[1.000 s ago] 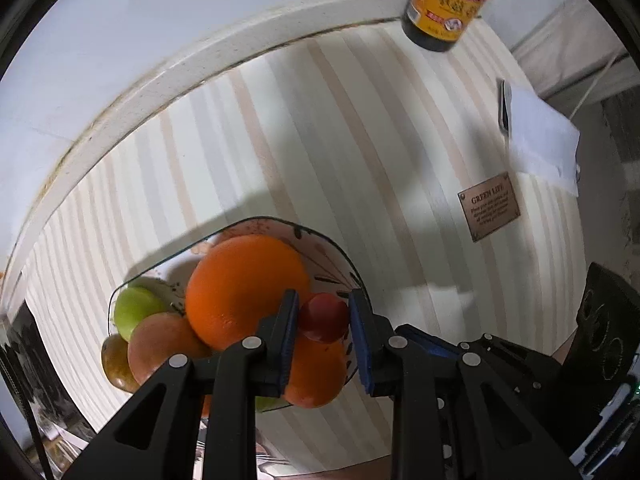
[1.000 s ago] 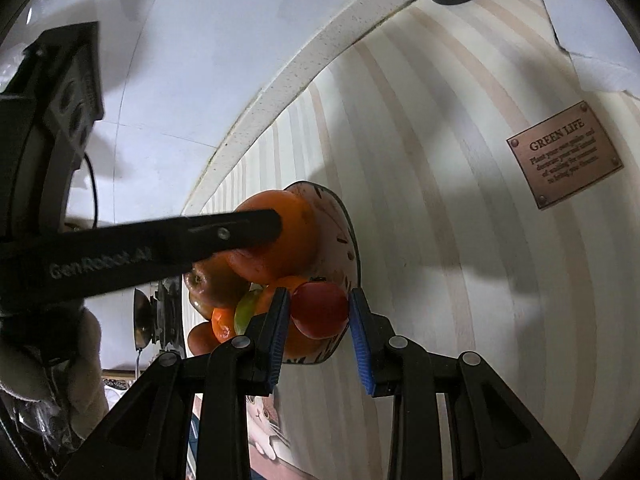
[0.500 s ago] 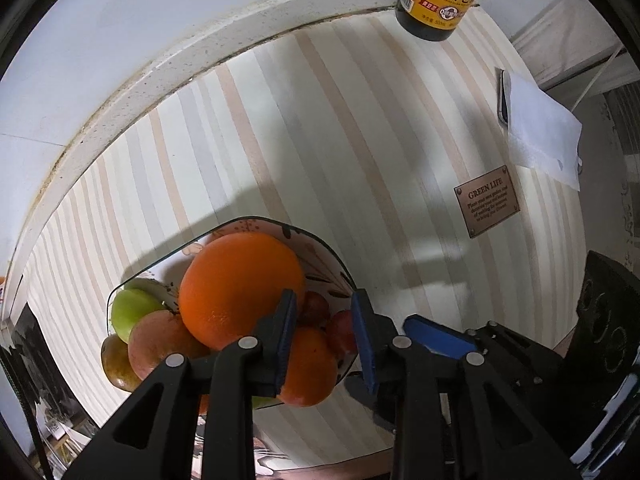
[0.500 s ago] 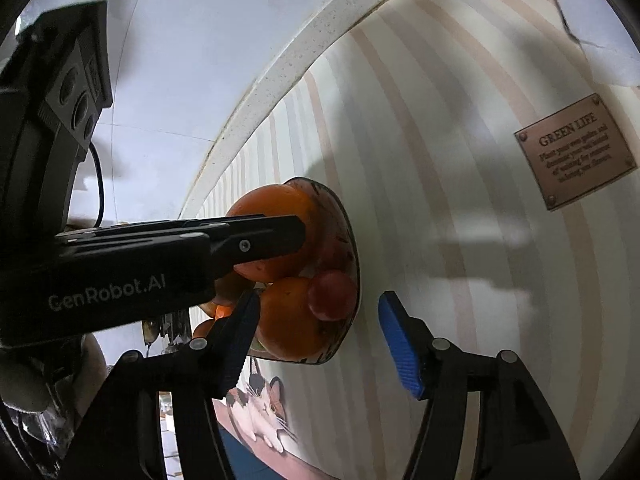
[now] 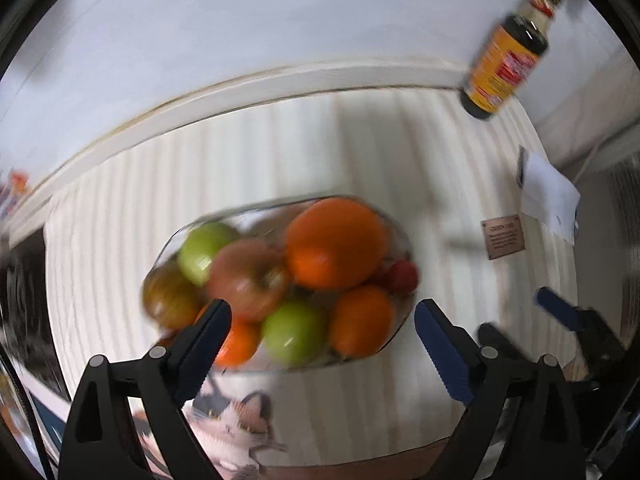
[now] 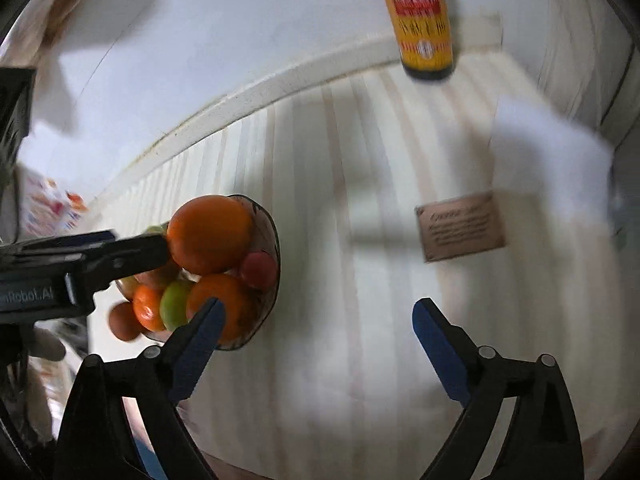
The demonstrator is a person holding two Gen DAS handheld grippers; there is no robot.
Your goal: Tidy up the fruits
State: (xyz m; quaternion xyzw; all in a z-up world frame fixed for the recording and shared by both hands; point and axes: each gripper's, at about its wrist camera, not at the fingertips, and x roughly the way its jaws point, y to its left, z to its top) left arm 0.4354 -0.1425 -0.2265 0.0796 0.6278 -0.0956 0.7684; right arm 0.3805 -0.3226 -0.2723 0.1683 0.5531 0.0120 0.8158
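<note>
My left hand-held gripper (image 5: 322, 322) is released, its blue-padded fingers spread wide with nothing between them, hovering on the near side of the fruit bowl (image 5: 402, 322). My right hand-held gripper (image 6: 316, 320) is released as well, fingers wide apart over the bare striped desk (image 6: 360, 240), just to the right of the bowl (image 6: 274, 236). The bowl sits on the desk toward the left and is piled full: a big orange (image 5: 336, 242) on top, a reddish apple (image 5: 246, 276) beside it to the left, a green apple (image 5: 206, 250) farther left, another green apple (image 5: 294, 334) at the near edge, a smaller orange (image 5: 362, 320) near right, and a small red fruit (image 5: 404, 276) at the right rim. A brown plaque (image 6: 460, 226) lies on the desk to the right, well apart from the bowl, with a white paper (image 6: 548, 152) beyond it. A sauce bottle (image 6: 422, 20) stands at the far edge by the wall. Both views are blurred.
</note>
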